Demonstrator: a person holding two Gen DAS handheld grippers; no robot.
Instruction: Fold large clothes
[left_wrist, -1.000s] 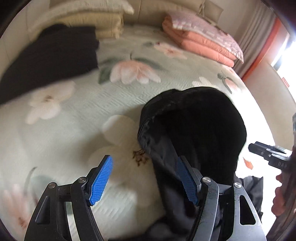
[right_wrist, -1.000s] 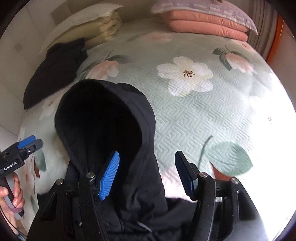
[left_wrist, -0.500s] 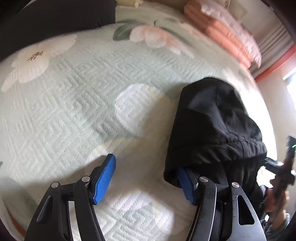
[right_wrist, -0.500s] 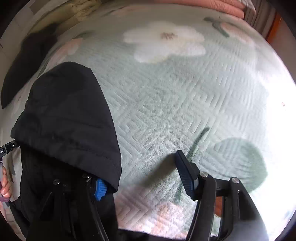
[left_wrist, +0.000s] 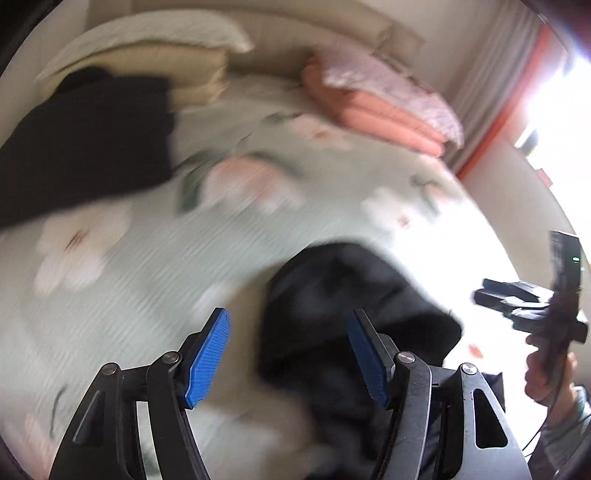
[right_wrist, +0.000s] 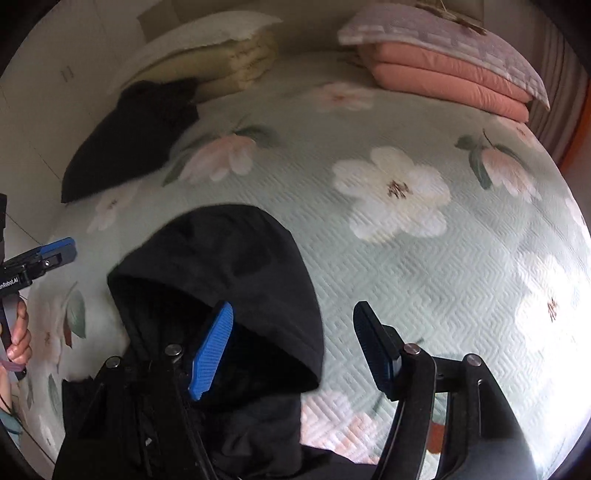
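Note:
A black hooded jacket lies on the floral bed cover (right_wrist: 388, 266), its hood (right_wrist: 229, 266) pointing toward the head of the bed. My right gripper (right_wrist: 295, 314) hovers open above it. The blue left pad is over the hood's edge, the right pad over bare cover, and nothing is pinched. In the blurred left wrist view my left gripper (left_wrist: 288, 321) is also open, with the hood (left_wrist: 332, 288) lying under and between its fingers. Each gripper shows in the other's view: the right one (left_wrist: 517, 299) at the right edge, the left one (right_wrist: 55, 251) at the left edge.
A folded black garment (right_wrist: 133, 136) lies at the back left beside stacked cream bedding (right_wrist: 229, 48). Folded pink quilts (right_wrist: 461, 77) sit at the back right. A curtain and a bright window (left_wrist: 554, 74) are on the right. A hand (right_wrist: 18, 336) grips the left tool.
Half a second ago both grippers were low and close over the cover beside the hood. They have since lifted and tilted up, so the head of the bed is back in view. Both stay open.

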